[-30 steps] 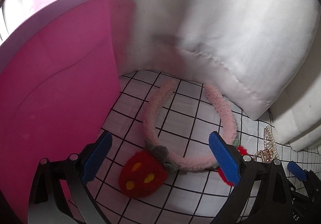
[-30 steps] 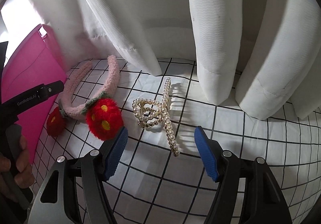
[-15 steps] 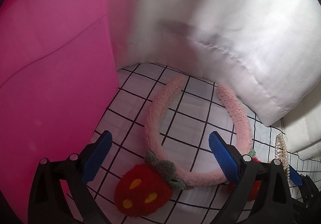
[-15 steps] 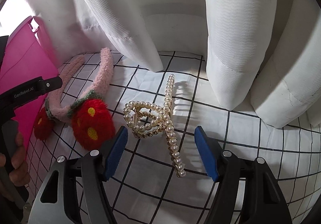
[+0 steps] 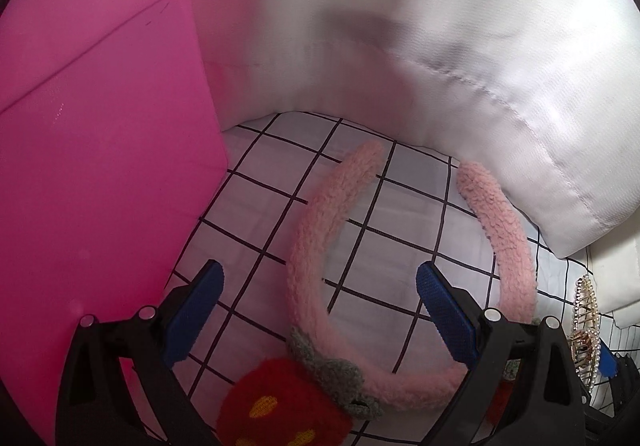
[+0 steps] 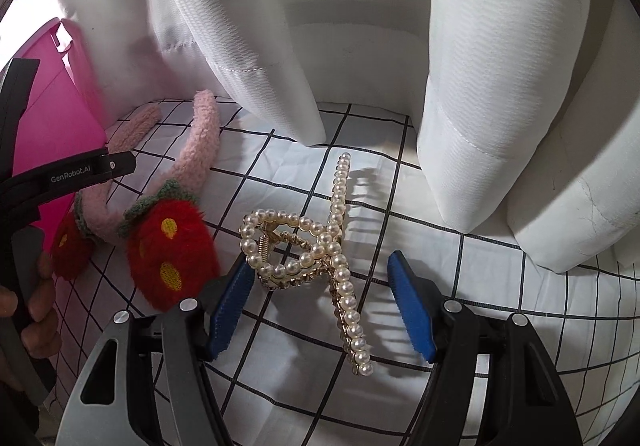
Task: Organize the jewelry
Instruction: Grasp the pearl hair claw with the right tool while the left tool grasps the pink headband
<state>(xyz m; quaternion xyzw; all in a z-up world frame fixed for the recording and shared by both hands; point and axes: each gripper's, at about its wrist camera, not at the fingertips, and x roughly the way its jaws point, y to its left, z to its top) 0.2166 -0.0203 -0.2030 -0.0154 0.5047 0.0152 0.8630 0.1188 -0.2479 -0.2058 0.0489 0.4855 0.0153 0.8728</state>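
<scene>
Right hand-held gripper (image 6: 320, 306) hangs wide over my pearl hair claw (image 6: 320, 254), straddling it for pickup. Left hand-held gripper (image 5: 320, 318) likewise gapes above the pink strawberry headband (image 5: 320, 246), probably beside a pink bin (image 5: 100, 166).

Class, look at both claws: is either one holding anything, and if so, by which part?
Nothing is held. The left claw stands open over the headband, the right claw open around the pearl clip; no pad touches either.

Fuzzy fleece headband (image 5: 316, 230), glossy pearl-and-gilt-metal hair clip (image 6: 316, 246), smooth matt pink plastic box (image 5: 100, 166)
</scene>
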